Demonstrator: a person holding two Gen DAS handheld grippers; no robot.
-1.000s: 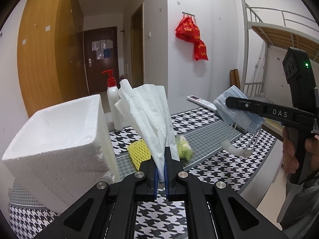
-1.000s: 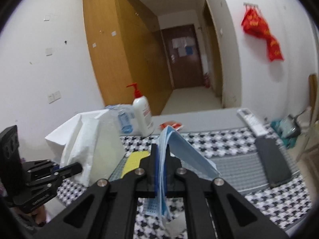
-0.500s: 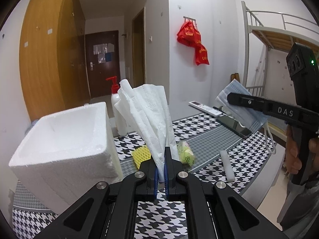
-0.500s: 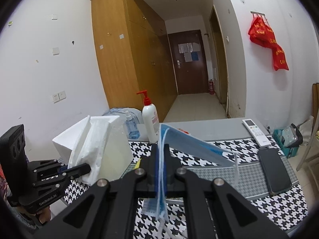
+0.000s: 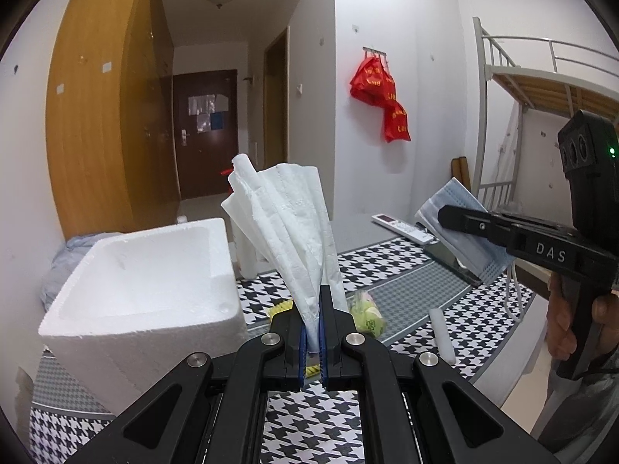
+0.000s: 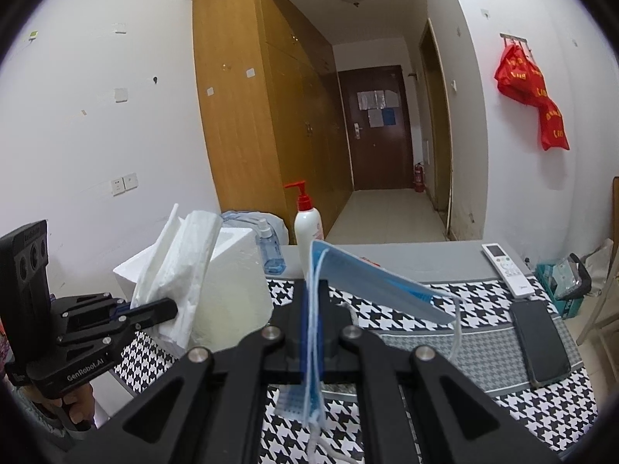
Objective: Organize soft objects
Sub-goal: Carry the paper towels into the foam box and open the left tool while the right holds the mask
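My left gripper (image 5: 314, 301) is shut on a crumpled white tissue (image 5: 286, 224) that stands up above its fingertips. It hangs beside the open white foam box (image 5: 143, 278), just right of the box. My right gripper (image 6: 314, 294) is shut on a blue face mask (image 6: 371, 282), held in the air over the table with its ear loops dangling. In the left wrist view the right gripper (image 5: 445, 212) and the face mask (image 5: 460, 239) are at the right. In the right wrist view the left gripper (image 6: 170, 307) and the tissue (image 6: 182, 263) are at the left, in front of the foam box (image 6: 232, 294).
On the houndstooth tablecloth (image 5: 406, 270) lie a yellow sponge (image 5: 280, 307), a green packet (image 5: 367, 315) and a white foam stick (image 5: 441, 332). A pump bottle (image 6: 307, 228), a blue spray bottle (image 6: 271, 251), a remote (image 6: 506, 266) and a phone (image 6: 541, 344) stand or lie further back.
Both grippers have risen a little with the tissue and the mask in them. I now see down into the foam box. The mask has lifted off the table.
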